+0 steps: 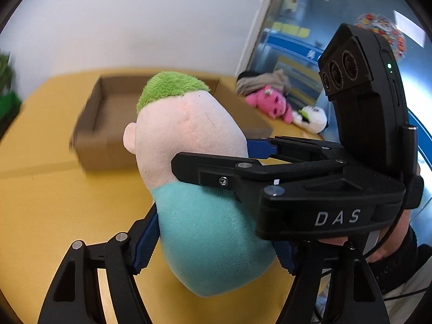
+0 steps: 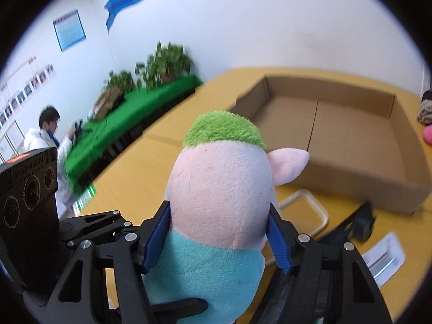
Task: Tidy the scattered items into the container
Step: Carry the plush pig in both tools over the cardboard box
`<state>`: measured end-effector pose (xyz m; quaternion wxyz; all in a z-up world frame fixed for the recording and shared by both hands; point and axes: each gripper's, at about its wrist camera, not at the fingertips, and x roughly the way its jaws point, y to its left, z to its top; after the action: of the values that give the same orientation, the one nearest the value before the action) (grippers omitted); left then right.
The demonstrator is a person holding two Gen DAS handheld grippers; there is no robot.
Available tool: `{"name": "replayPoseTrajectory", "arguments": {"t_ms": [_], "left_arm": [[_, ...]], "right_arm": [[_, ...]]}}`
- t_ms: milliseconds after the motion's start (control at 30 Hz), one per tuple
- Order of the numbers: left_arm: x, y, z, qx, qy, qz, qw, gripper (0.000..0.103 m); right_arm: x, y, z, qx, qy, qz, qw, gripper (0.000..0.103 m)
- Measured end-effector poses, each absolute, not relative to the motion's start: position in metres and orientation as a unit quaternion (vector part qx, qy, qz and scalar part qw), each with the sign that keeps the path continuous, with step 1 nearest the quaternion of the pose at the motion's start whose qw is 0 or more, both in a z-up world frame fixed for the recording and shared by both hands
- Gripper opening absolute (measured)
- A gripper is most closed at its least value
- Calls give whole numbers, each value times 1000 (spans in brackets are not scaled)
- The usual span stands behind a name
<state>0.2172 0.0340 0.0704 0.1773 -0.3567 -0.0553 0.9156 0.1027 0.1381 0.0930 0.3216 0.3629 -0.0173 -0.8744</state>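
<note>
A plush doll (image 1: pixel 194 140) with green hair, a pink head and a teal body hangs above the yellow table (image 1: pixel 48 205). My left gripper (image 1: pixel 216 248) is shut on its teal body, a blue pad pressing each side. My right gripper (image 1: pixel 224 156) reaches in from the right in the left wrist view and clamps the doll at the neck. In the right wrist view the right gripper (image 2: pixel 218 240) squeezes the doll (image 2: pixel 221 183) where head meets body. Behind the doll lies an open, shallow cardboard box (image 2: pixel 351 178), seen blurred as the box (image 1: pixel 102 124) in the left wrist view.
A pink plush (image 1: pixel 270 105), a white plush (image 1: pixel 313 117) and a grey knitted heap (image 1: pixel 259 81) lie right of the box. A white frame (image 2: pixel 310 210), a black item (image 2: pixel 361 221) and a white packet (image 2: pixel 383 259) lie before it. A person (image 2: pixel 46 140) stands by a green-covered table (image 2: pixel 135 113).
</note>
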Motion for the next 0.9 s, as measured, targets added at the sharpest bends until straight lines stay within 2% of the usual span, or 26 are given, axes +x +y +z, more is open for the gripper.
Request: {"name": "replayPoseTrajectory", "arguments": {"t_ms": [267, 533, 700, 900], "left_arm": [[171, 50, 166, -300, -22, 937, 175, 78], [134, 32, 227, -267, -22, 950, 161, 78], [108, 16, 243, -265, -21, 952, 151, 78], [75, -3, 233, -277, -33, 949, 148, 78]], "right_arm": [[67, 159, 190, 302, -15, -900, 315, 65], [21, 153, 261, 267, -8, -905, 331, 65], [-9, 142, 278, 260, -17, -903, 342, 65], [-49, 124, 271, 272, -15, -898, 345, 65]]}}
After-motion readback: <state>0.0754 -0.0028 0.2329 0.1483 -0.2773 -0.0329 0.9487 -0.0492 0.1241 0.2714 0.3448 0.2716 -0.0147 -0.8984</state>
